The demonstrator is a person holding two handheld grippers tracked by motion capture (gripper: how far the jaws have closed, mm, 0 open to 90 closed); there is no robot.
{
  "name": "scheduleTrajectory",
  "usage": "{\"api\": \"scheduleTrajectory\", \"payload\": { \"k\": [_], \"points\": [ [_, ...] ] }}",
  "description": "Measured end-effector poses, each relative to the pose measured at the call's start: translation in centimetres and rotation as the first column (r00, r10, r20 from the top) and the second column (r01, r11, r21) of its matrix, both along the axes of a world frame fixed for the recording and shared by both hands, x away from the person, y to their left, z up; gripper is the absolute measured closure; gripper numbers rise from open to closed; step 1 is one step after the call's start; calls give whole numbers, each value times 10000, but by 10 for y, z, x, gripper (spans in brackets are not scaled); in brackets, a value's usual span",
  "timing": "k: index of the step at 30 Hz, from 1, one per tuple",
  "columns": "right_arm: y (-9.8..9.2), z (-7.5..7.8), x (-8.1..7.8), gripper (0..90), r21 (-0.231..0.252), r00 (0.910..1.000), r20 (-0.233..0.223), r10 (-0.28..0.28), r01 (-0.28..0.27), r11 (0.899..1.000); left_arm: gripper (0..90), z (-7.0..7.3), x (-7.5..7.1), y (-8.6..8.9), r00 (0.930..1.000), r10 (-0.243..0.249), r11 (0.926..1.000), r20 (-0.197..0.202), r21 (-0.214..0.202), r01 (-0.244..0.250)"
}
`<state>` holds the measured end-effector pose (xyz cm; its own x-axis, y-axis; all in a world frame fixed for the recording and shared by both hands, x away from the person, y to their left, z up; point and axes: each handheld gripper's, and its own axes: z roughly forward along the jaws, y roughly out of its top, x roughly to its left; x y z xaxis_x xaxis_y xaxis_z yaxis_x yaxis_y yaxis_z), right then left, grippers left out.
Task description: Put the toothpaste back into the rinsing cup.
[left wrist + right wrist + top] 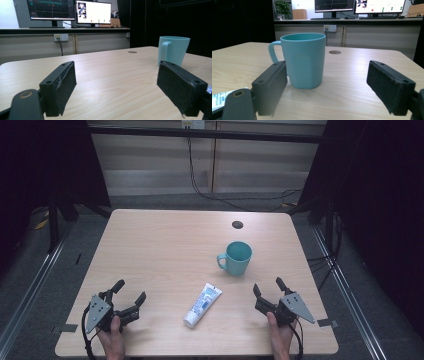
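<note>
A teal mug [237,257] stands upright right of the table's middle, its handle to the left. A white and blue tube [202,304] lies on the wood in front of it, cap end toward me. My left gripper [131,291] rests open near the front left corner, nothing between its jaws; the mug [173,50] shows far off beyond its right jaw. My right gripper [269,285] stands open near the front right, a short way in front of the mug [304,60], with nothing between its jaws. A corner of the tube [221,98] peeks in at lower left.
The wooden table [165,240] has a round cable hole [237,224] behind the mug. Black frame posts stand at both sides, and cables hang behind the far edge. Monitors [70,10] sit on a counter beyond the table.
</note>
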<state>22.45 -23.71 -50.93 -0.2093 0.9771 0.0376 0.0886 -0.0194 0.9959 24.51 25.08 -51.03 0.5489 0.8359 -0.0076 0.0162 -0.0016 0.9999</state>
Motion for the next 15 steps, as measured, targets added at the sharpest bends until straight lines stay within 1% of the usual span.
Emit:
{"api": "scheduleTrajectory", "payload": {
  "k": [1, 2, 6, 8, 9, 10, 11, 12, 13, 14, 15],
  "points": [
    [0, 0, 0, 161, 0, 10000, 0, 0, 0, 10000, 157, 0, 0, 0, 10000, 0, 10000, 0, 0, 0],
    [0, 1, 1, 162, -15, 9998, -178, 35, -35, 10000, 157, 0, 0, 0, 10000, 0, 10000, -4, -8, 0],
    [0, 1, 2, 167, -10, 9994, -341, 71, -71, 10000, 157, 0, 0, 0, 10000, -3, 10000, 7, 14, 3],
    [0, 1, 2, 166, 18, 9994, -358, 41, -40, 10000, 157, 0, 0, 0, 10000, -1, 10000, 10, 13, 1],
    [-1, 1, 1, 166, 54, 9996, -242, 143, -141, 9999, 157, 0, 0, 0, 10000, -1, 10000, 8, 17, 1],
    [-2, 1, 0, 166, 157, 9996, -185, 220, -217, 9996, 157, 0, 0, 0, 10000, -1, 10000, 6, 14, 1],
    [-2, 1, 0, 166, 157, 9996, -185, 220, -217, 9996, 157, 0, 0, 0, 10000, -2, 10000, 3, 8, 2],
    [-3, 1, 1, 176, 184, 9991, -292, 295, -290, 9994, 156, 0, 0, 0, 10000, -8, 10000, 4, 52, 8],
    [-3, 1, 2, 175, 223, 9990, -377, 249, -240, 9995, 157, 0, 0, 0, 10000, -7, 10000, 4, 58, 7],
    [-3, 1, 2, 175, 223, 9990, -377, 249, -240, 9995, 157, 0, 0, 0, 10000, -7, 10000, 4, 58, 7],
    [-3, 1, 3, 176, 316, 9984, -525, 219, -202, 9993, 157, 0, 0, 0, 10000, -8, 10000, 5, 59, 8]
  ]
}}
